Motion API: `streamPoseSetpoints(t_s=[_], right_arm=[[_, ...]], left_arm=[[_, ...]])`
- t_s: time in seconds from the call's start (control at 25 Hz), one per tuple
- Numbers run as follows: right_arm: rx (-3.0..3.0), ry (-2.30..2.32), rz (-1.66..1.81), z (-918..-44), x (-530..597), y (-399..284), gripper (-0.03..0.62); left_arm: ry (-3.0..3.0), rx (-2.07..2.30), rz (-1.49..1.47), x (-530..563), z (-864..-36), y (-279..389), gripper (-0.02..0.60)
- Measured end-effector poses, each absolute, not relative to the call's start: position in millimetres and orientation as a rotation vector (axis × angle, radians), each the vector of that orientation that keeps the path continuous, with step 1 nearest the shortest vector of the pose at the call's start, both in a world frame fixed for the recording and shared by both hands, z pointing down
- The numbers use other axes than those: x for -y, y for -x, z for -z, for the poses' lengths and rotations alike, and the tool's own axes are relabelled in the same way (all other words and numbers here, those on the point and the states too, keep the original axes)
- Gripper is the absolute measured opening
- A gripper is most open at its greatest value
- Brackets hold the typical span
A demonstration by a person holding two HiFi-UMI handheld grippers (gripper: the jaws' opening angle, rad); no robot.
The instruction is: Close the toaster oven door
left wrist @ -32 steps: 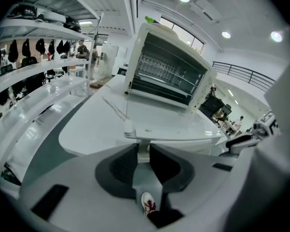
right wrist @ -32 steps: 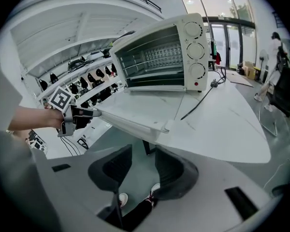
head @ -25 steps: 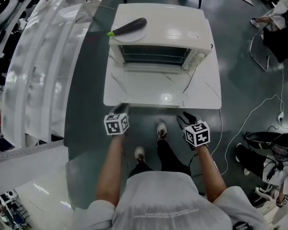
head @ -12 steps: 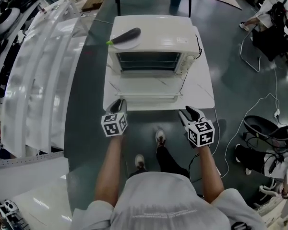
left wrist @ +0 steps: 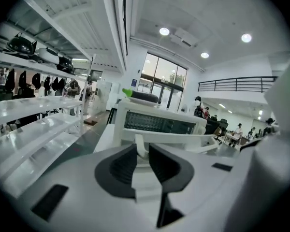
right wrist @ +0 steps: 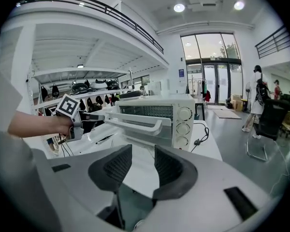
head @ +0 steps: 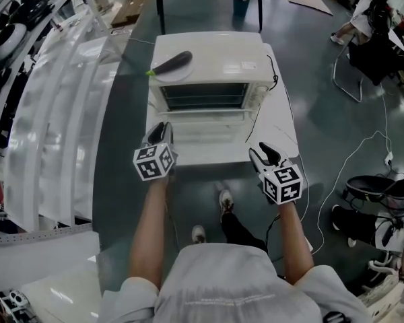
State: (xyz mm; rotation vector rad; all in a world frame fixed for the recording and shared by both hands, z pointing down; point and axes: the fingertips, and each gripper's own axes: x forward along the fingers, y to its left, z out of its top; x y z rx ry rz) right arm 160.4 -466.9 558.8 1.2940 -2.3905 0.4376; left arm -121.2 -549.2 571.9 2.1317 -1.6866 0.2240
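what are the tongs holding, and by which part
The left tongs grip the toaster oven door by the left end of its handle; right tongs hold nothing.

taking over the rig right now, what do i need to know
Left gripper: fingers closed on the left end of the door handle.
Right gripper: open, empty, over the table to the right of the door.
Toaster oven: on the table, door open.
Done: handle gripped.
Left: swing the door up until shut, then release.
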Motion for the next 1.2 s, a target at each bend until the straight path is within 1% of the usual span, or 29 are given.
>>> streamPoseSetpoints(t_s=[0.28, 0.72, 1.0, 1.2], right_arm=[[2.401, -1.304, -0.416, -544.8, 491.6, -159.1, 0.143], [2.4, -1.334, -0.392, -534.1, 514.7, -167.9, 0.143], [2.386, -1.391, -0.352, -522.8, 509.1, -188.6, 0.143], [2.403, -1.444, -0.266, -489.8, 504.7, -189.3, 0.143]], left_arm=[[-2.163, 1.728, -0.249, 594.8, -543.3, 124.3, 0.075], [-2.162, 1.787, -0.316, 630.7, -531.7, 125.8, 0.075], [-2.152, 1.757, -0.232, 627.5, -532.3, 127.0, 0.075], [-2.204, 1.698, -0.126, 608.9, -502.6, 133.6, 0.075]])
